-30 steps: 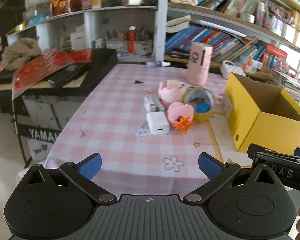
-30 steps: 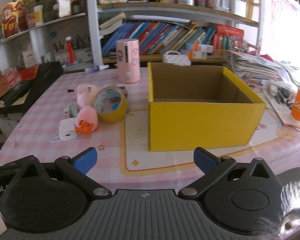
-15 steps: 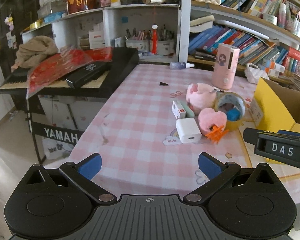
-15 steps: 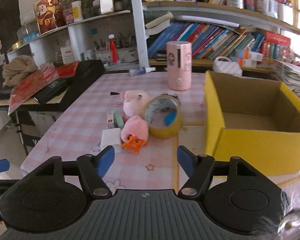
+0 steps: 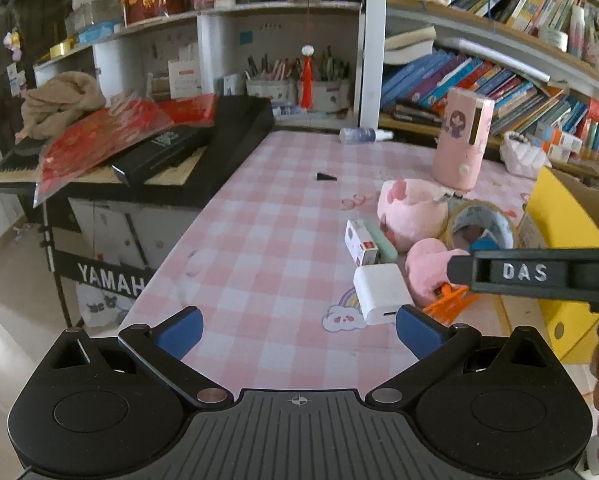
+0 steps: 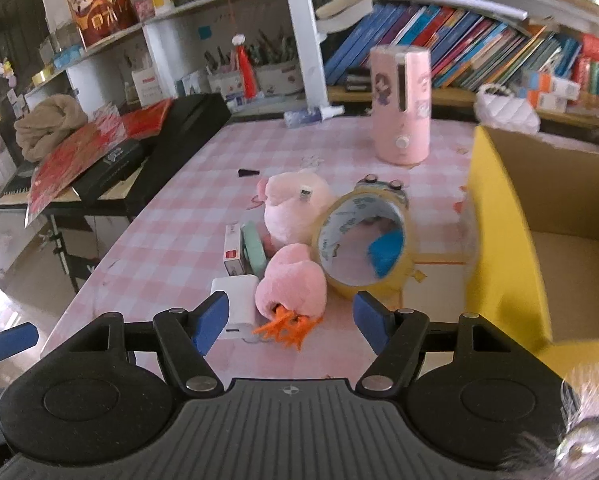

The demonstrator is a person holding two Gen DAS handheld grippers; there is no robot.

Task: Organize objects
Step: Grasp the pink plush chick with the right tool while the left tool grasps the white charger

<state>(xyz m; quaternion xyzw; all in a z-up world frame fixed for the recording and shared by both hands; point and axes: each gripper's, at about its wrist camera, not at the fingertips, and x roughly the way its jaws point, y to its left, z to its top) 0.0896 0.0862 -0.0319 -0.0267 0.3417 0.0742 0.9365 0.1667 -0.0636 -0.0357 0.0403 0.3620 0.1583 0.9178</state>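
A pile of small things lies on the pink checked table (image 5: 259, 240): a pink heart plush (image 6: 291, 292), an orange hair clip (image 6: 287, 326), a white charger (image 6: 235, 300), a yellow tape roll (image 6: 363, 252), a bigger pink plush (image 6: 295, 208) and a small white box (image 6: 231, 248). My right gripper (image 6: 290, 316) is open just short of the heart plush and clip; its pads touch nothing. An open yellow cardboard box (image 6: 499, 240) stands to the right. My left gripper (image 5: 299, 328) is wide open over the table's near edge, left of the charger (image 5: 381, 292). The right gripper's black body (image 5: 539, 276) crosses the left wrist view.
A tall pink cylinder (image 6: 401, 108) stands behind the pile, a small spray bottle (image 6: 311, 114) beyond it. A black keyboard (image 5: 203, 152) with red packets stands left of the table. Bookshelves (image 5: 479, 80) line the back. A small black piece (image 5: 325, 177) lies mid-table.
Both grippers have swung left, toward the pile of small things. The right gripper's jaws have narrowed from wide open and now sit close in front of the heart plush and clip.
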